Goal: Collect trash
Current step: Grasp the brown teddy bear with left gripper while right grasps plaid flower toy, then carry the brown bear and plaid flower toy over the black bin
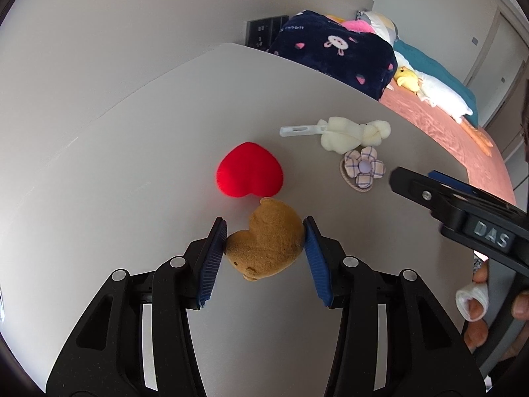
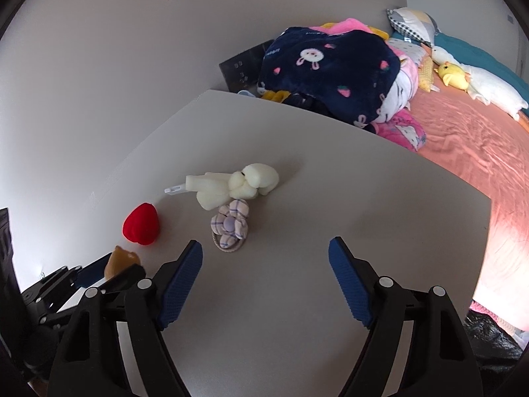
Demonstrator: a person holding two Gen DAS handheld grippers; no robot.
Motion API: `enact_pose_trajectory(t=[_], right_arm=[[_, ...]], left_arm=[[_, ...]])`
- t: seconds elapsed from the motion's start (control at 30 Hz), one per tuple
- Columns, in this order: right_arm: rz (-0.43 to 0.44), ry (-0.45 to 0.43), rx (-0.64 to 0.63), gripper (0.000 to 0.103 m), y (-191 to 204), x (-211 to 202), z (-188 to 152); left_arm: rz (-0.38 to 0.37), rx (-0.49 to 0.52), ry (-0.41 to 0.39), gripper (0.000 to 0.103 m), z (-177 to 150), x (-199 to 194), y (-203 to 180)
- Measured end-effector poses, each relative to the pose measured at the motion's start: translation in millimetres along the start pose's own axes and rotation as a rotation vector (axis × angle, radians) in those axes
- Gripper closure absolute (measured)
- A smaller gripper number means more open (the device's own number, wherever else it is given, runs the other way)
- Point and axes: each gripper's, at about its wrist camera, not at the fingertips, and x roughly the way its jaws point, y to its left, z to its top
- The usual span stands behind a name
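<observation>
Lower centre of frame: left hand-held gripper (image 1: 264,236) pinching brown plush bear (image 1: 266,243); right hand-held gripper (image 2: 266,259) wide, empty. Risk: soft plush squirming free.

On the table (image 1: 132,165): bear (image 1: 266,240) nearest, heart (image 1: 250,174) just behind it, rabbit (image 1: 350,134) and flower (image 1: 363,167) right.

Bedroom: bed (image 2: 463,139), pillows (image 2: 413,21), blankets (image 2: 330,76)

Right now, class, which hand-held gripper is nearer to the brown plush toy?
Left. The left hand-held gripper has its pads on both sides of the brown plush toy. The right hand-held gripper hangs open off to its right, over bare table.
</observation>
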Motion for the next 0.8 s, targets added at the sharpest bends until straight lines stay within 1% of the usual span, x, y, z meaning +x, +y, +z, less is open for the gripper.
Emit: enact_pose_trajectory(t=[0.17, 0.23, 0.3, 0.37, 0.4, 0.47, 0.5, 0.8], right_arm=[[-0.006, 0.014, -0.036, 0.033, 13.6, 13.9, 3.1], [-0.014, 0.033, -0.061, 0.042, 19.6, 21.4, 4.0], [-0.015, 0.046, -0.080, 0.047, 24.4, 28.3, 4.7], [-0.038, 0.038, -0.108, 0.049, 28.2, 30.1, 5.6], [-0.045, 0.037, -0.122, 0.052, 30.3, 31.3, 6.2], [-0.058, 0.034, -0.146, 0.059, 33.2, 32.9, 6.7], [-0.065, 0.032, -0.160, 0.067, 34.8, 32.7, 5.6], [-0.014, 0.040, -0.135, 0.086, 29.8, 19.3, 1.9]], left_arm=[[0.001, -0.023, 0.003, 0.056, -3.0, -3.7, 10.1], [0.001, -0.032, 0.001, 0.056, -3.1, -4.5, 13.4], [-0.002, -0.037, 0.000, 0.056, -2.0, -4.5, 14.5], [-0.003, -0.038, -0.002, 0.056, -2.4, -5.6, 16.3], [-0.005, -0.038, -0.001, 0.056, -2.5, -5.6, 16.8], [-0.004, -0.038, 0.000, 0.056, -4.0, -6.3, 17.4], [-0.005, -0.041, 0.000, 0.056, -4.4, -6.5, 17.8], [-0.012, -0.043, -0.013, 0.056, -4.9, -12.5, 17.1]])
